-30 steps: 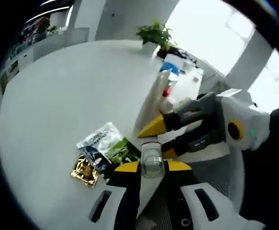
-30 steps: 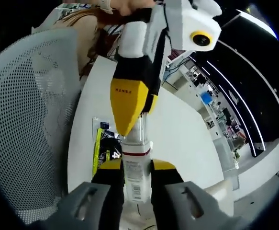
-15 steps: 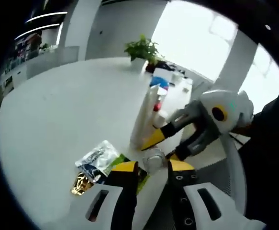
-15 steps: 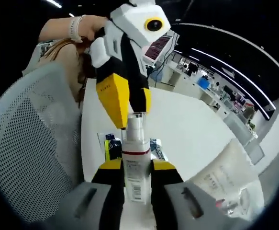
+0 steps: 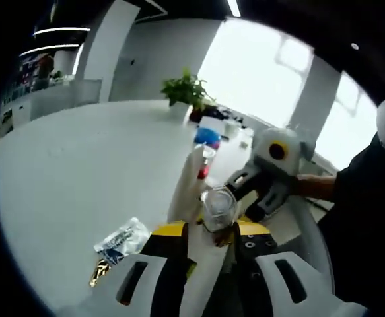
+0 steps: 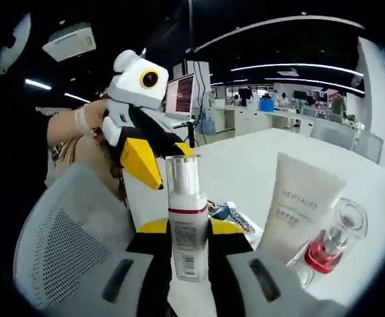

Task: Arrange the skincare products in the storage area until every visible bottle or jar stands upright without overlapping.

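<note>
My right gripper (image 6: 184, 228) is shut on a white bottle (image 6: 187, 244) with a red band, a barcode and a clear cap, and holds it upright. In the left gripper view that clear cap (image 5: 218, 208) sits just past my left gripper (image 5: 212, 231), whose yellow jaws stand a little apart. From the right gripper view, the left gripper (image 6: 169, 165) hovers beside the cap, its fingers not closed on it. A white tube (image 6: 299, 208) and a clear bottle with a red collar (image 6: 329, 246) stand on the white table (image 6: 258, 158).
Foil sachets (image 5: 121, 239) lie near the table's edge. A blue-topped container (image 5: 209, 135) and a potted plant (image 5: 185, 89) stand farther back. A grey mesh chair (image 6: 67, 244) is close beside the table. A person's hand (image 6: 86, 122) holds the left gripper.
Both views have tilted up toward the room. The left jaws, earlier closed around the bottle's cap, now stand slightly wider and beside it. The right gripper keeps its hold.
</note>
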Motion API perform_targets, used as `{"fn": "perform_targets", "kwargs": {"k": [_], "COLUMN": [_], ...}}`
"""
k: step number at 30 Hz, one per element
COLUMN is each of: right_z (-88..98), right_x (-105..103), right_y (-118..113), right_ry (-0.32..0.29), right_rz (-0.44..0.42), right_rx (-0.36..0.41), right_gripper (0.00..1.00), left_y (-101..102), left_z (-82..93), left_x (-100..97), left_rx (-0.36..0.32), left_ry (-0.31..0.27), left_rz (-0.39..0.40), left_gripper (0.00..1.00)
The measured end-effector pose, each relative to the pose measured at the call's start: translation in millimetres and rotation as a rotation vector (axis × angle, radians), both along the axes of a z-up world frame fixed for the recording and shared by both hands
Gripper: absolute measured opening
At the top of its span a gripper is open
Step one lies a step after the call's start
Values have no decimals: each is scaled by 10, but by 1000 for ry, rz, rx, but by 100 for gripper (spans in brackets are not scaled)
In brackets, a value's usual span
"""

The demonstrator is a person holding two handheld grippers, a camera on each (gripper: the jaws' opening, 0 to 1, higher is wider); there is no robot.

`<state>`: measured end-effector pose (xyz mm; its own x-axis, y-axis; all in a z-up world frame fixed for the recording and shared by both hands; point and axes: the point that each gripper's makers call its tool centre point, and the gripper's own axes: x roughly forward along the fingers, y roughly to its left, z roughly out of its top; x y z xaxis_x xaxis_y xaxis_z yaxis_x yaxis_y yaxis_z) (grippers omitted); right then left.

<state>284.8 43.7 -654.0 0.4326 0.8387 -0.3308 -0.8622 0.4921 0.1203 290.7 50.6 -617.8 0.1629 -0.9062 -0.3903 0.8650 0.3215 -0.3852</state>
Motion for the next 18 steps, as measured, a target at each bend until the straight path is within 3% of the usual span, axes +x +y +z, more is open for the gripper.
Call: {"fn": "perform_targets", "kwargs": {"k": [7,18], "right_z": [50,121], "right_x": [-76,-168], "right_y": [12,35], "right_ry": [92,196], "right_rz": [6,18], "right_rx": [117,246], "right_gripper": [19,19], "left_y": [-116,-269], "left_z": [102,163], "left_x": [-13,-64], "left_rx": [-70,-110], "left_ry": [23,26], "left_rz": [-15,-68], "left_gripper": [25,21]}}
